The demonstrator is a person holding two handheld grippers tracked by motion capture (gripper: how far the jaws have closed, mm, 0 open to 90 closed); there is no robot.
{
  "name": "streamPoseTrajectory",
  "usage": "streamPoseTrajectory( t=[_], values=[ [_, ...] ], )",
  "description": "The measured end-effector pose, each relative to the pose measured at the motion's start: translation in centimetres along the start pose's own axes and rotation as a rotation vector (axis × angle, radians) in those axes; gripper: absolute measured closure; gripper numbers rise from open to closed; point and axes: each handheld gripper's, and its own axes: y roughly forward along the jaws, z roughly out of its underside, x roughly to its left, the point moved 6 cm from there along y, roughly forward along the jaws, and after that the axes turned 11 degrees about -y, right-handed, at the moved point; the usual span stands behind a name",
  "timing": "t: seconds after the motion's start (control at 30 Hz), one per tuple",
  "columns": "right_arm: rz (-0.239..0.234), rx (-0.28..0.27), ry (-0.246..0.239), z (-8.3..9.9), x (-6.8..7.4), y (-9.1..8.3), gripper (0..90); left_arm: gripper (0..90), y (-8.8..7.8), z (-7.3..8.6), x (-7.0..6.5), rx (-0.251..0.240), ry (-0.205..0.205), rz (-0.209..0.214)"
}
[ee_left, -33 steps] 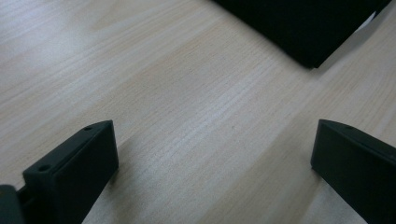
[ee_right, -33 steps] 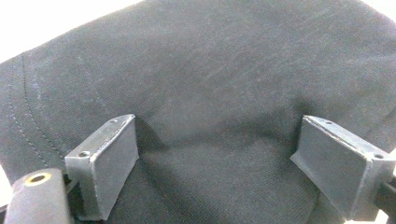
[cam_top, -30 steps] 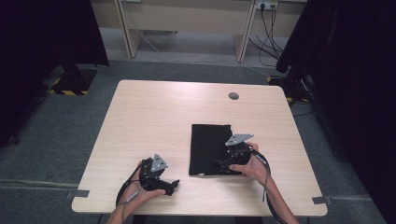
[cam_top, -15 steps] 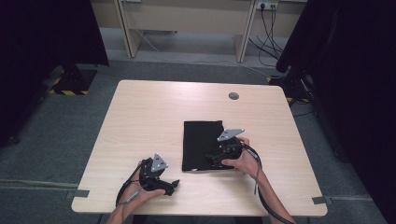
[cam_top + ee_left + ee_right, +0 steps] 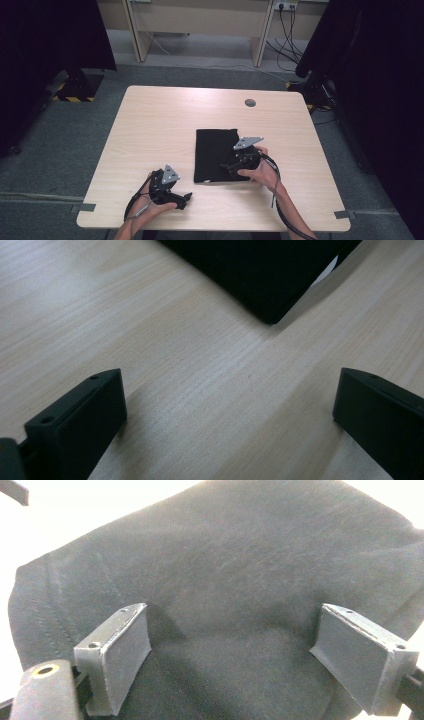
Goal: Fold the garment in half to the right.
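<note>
A folded black cloth [image 5: 215, 152] lies flat on the light wooden table [image 5: 155, 125], right of centre. My right gripper [image 5: 227, 168] rests on the cloth's near right part, open, its two jaws spread wide over the dark fabric [image 5: 235, 580]. My left gripper [image 5: 186, 197] sits low at the table's front edge, left of the cloth, open with bare wood between its jaws. A corner of the cloth [image 5: 270, 285] shows ahead of it in the left gripper view.
A round grey cable port [image 5: 250, 103] is set in the table's far right part. Dark curtains hang at both sides, and cables run along the floor behind the table. A black cable [image 5: 280, 210] trails from the right gripper over the front edge.
The cloth has slid left across the table with my right gripper on it. The left gripper has stayed in place.
</note>
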Motion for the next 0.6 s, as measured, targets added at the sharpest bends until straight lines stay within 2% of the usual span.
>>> streamPoseTrajectory(
  t=[0.17,0.33,0.6],
  values=[
    [0.018,-0.028,0.013,-0.4,0.1,-1.3,14.8,0.0,0.0,0.0,0.0,0.000,0.000,0.000],
    [0.038,-0.031,0.024,-0.6,0.3,-2.1,14.8,0.0,0.0,0.0,0.0,0.000,0.000,0.000],
    [0.040,-0.041,0.046,-0.2,0.4,-2.9,14.9,0.0,0.0,0.0,0.0,-0.001,0.000,-0.001]
  ],
)
